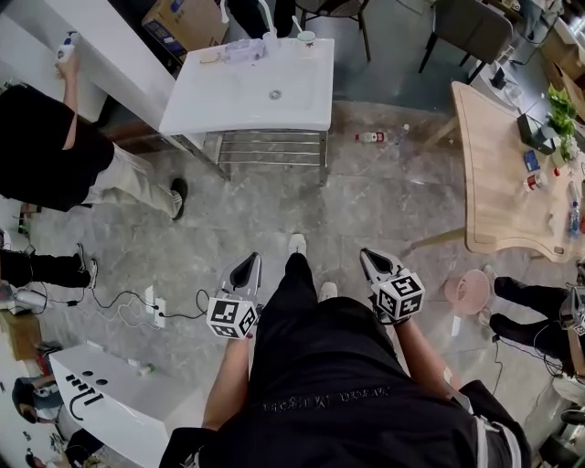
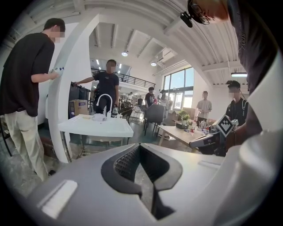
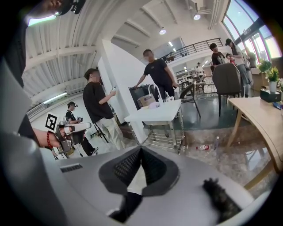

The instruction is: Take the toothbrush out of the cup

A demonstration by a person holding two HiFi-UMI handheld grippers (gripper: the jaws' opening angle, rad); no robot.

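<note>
A white washbasin stand [image 1: 247,96] is a few steps ahead of me. At its back edge, next to the faucet [image 1: 268,18], stands a small cup [image 1: 305,37] with a thin white thing rising from it, too small to identify as the toothbrush. My left gripper [image 1: 245,271] and right gripper [image 1: 375,265] hang close to my body at waist height, far from the basin. Both point forward, jaws shut with nothing between them. The left gripper view shows the basin [image 2: 95,126] beyond the closed left gripper [image 2: 139,145]. The right gripper view shows the basin [image 3: 157,112] beyond the closed right gripper [image 3: 141,148].
A person in black [image 1: 41,146] stands left of the basin at a white pillar. A wooden table [image 1: 498,174] with small items is at right, and a pink stool [image 1: 468,291] is near my right side. A bottle [image 1: 370,137] and a power strip [image 1: 157,311] lie on the floor.
</note>
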